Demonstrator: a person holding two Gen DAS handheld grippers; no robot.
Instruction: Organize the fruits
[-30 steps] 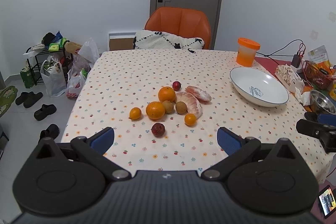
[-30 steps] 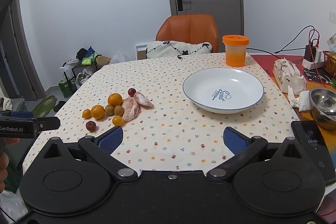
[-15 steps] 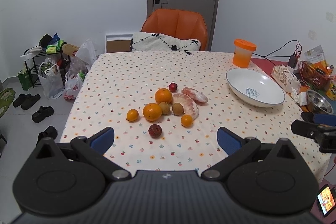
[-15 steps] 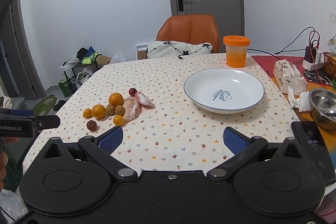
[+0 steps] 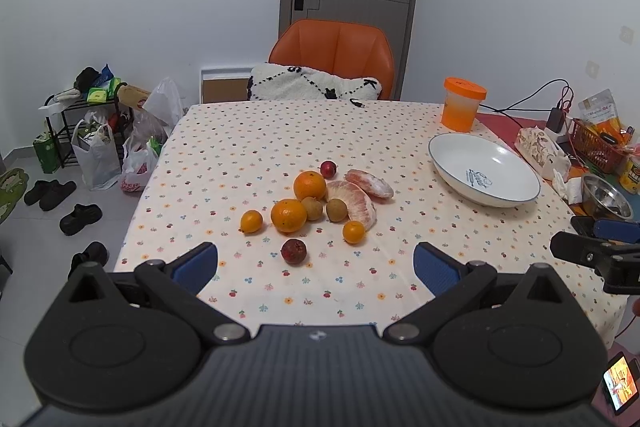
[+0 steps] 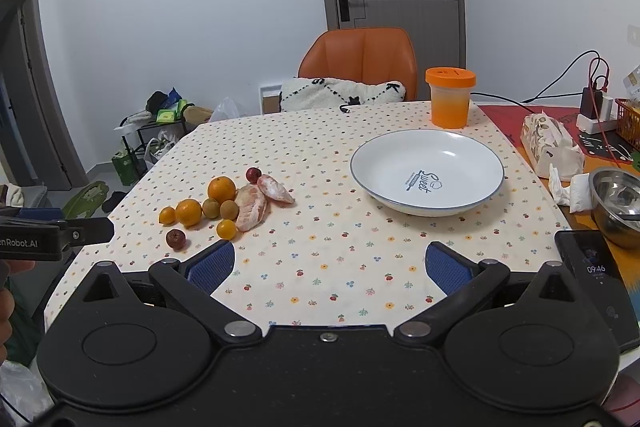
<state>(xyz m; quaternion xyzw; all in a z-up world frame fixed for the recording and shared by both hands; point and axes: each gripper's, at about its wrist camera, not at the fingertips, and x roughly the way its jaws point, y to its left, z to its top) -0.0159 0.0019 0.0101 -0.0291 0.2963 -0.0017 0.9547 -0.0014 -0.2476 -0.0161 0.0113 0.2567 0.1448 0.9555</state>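
Nothing is sorted yet: the fruits all lie clustered on the tablecloth left of the empty plate, while the left gripper and right gripper gape wide, holding nothing.

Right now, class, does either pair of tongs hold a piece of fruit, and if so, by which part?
Nothing is held. The left tongs and right tongs both stand open over the tablecloth, short of the fruit pile.
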